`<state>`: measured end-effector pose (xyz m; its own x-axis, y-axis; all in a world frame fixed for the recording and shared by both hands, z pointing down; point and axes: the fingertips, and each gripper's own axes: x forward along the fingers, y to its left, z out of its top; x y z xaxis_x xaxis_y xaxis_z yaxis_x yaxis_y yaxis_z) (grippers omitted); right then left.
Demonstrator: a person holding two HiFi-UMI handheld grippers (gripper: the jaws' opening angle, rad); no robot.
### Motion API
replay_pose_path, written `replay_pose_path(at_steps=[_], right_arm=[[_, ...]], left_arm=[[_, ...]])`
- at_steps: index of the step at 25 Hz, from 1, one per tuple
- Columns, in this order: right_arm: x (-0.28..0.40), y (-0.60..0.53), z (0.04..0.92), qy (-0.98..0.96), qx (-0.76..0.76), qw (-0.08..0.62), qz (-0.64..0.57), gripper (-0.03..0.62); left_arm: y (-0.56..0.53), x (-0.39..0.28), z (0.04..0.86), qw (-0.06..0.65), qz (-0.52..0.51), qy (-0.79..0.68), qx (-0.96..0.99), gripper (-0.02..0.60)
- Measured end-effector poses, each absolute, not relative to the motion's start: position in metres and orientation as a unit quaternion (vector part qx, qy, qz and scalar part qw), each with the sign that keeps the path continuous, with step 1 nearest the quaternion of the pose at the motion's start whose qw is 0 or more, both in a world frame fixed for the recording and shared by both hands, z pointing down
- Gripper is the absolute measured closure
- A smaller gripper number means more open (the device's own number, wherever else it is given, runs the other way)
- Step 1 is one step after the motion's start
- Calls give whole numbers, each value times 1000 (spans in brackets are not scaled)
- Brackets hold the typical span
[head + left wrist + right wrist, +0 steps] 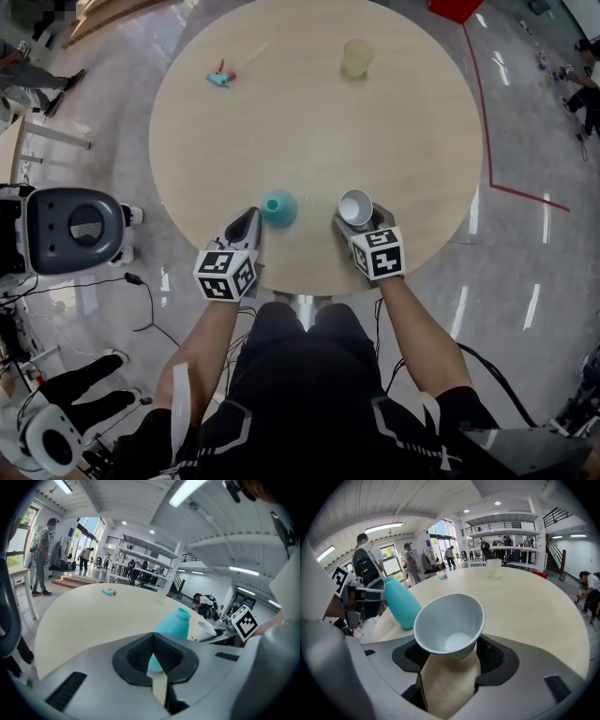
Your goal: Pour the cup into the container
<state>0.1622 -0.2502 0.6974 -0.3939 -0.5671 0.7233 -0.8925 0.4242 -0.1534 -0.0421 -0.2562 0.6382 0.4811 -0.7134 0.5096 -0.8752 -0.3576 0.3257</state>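
One white paper cup [449, 620] is sitting clenched between the fingers of your right gripper [450, 658], near the bench's [309, 112] front edge, just beside the teal bottle [278, 207]. Your left gripper [158, 679] is pointing at that bottle, fingers closed on nothing.

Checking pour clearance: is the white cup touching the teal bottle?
Apart. The head view shows table between the white cup and the teal bottle; their overlap in the right gripper view is only line of sight.
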Motion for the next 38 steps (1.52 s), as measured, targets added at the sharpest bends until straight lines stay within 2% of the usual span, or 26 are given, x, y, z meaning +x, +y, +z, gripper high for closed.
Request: replay_pose_path(at_steps=[10,21,27,28,31,32,35,38], right_arm=[[165,-246,695,-793,458,286,283,284],[169,-241,620,-795,506,230,244,284],[167,-265,540,-821,515,131,209,286],[167,-267,524,-824,518,111,202,294],[166,-263,485,-831,521,62,186,460],[165,-262,475,-833,519,50,183,489],[161,-263,450,-839,513,21,177,556],[161,-265,431,-846,505,5,168,582]], left_arm=[[-258,-51,634,280,147,-485,815,581],[-267,-64,577,236,104,-485,836,581],[-279,-54,525,200,61,-478,853,581],[-278,-52,516,196,54,-477,855,581],[-269,-48,494,191,49,-469,861,581],[-266,-46,487,187,47,-465,864,581],[-262,-40,468,174,36,-451,875,581],[-259,-30,453,173,25,-440,881,581]])
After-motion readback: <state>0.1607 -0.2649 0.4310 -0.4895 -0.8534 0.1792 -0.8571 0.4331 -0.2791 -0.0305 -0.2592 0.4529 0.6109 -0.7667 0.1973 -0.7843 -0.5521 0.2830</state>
